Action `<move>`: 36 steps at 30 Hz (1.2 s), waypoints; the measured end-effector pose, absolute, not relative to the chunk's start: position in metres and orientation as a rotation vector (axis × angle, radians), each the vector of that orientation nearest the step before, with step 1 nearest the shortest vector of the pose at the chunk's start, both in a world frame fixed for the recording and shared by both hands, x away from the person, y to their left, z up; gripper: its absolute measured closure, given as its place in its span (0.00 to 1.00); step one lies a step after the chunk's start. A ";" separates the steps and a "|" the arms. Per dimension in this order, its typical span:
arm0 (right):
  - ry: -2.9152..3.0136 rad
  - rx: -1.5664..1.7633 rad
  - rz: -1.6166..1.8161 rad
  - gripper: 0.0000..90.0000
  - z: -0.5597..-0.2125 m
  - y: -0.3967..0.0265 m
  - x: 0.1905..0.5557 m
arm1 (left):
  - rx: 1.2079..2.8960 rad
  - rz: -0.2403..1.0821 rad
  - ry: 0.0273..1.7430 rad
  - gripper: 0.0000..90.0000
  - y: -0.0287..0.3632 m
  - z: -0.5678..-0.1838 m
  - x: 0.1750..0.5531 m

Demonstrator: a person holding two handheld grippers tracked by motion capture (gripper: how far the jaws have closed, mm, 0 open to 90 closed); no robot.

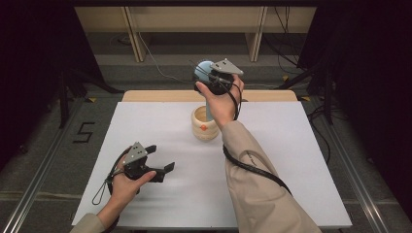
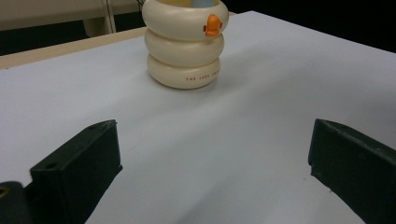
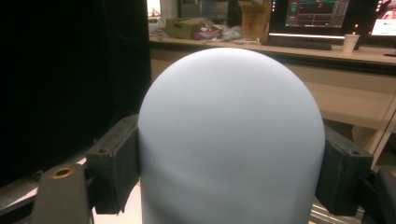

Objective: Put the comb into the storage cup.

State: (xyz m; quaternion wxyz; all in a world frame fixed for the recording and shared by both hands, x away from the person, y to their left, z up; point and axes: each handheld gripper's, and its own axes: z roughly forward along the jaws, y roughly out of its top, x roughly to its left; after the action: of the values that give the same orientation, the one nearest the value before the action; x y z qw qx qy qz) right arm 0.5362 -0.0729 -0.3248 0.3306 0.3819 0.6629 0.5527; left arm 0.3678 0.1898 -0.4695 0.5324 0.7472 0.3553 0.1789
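Note:
A cream ribbed holder point(image 1: 204, 124) with an orange duck bill point(image 2: 212, 25) stands on the white table near its far middle. A pale blue round-topped object point(image 3: 231, 135) rises from inside the holder point(image 2: 185, 44), its stem point(image 1: 208, 109) showing above the rim. My right gripper point(image 1: 206, 76) is shut on the blue object's domed top point(image 1: 201, 70), one black pad on each side. My left gripper point(image 1: 162, 158) rests low over the table at the front left, open with nothing between its fingers point(image 2: 79, 170).
The white table top point(image 1: 291, 145) has a wooden strip along its far edge. Beyond it are wooden frame legs point(image 1: 133, 34) and cables on the floor. A black cable point(image 1: 252, 167) trails along the right sleeve. A desk with monitors point(image 3: 317, 14) shows behind the blue object.

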 end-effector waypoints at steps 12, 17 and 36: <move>1.753 1.008 1.427 0.24 -0.331 -0.072 0.537 | 1.784 0.428 0.847 0.02 0.190 -0.470 0.368; 1.761 1.014 1.417 0.24 -0.335 -0.072 0.537 | 1.785 0.427 0.849 0.02 0.189 -0.470 0.368; 1.784 1.034 1.395 0.24 -0.346 -0.072 0.540 | 1.787 0.427 0.849 0.02 0.189 -0.470 0.368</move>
State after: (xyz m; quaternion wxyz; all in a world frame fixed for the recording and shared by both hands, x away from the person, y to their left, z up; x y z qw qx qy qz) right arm 0.5398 -0.0724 -0.3457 0.3203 0.3933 0.6788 0.5309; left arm 0.3676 0.1891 -0.4701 0.5300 0.7487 0.3558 0.1788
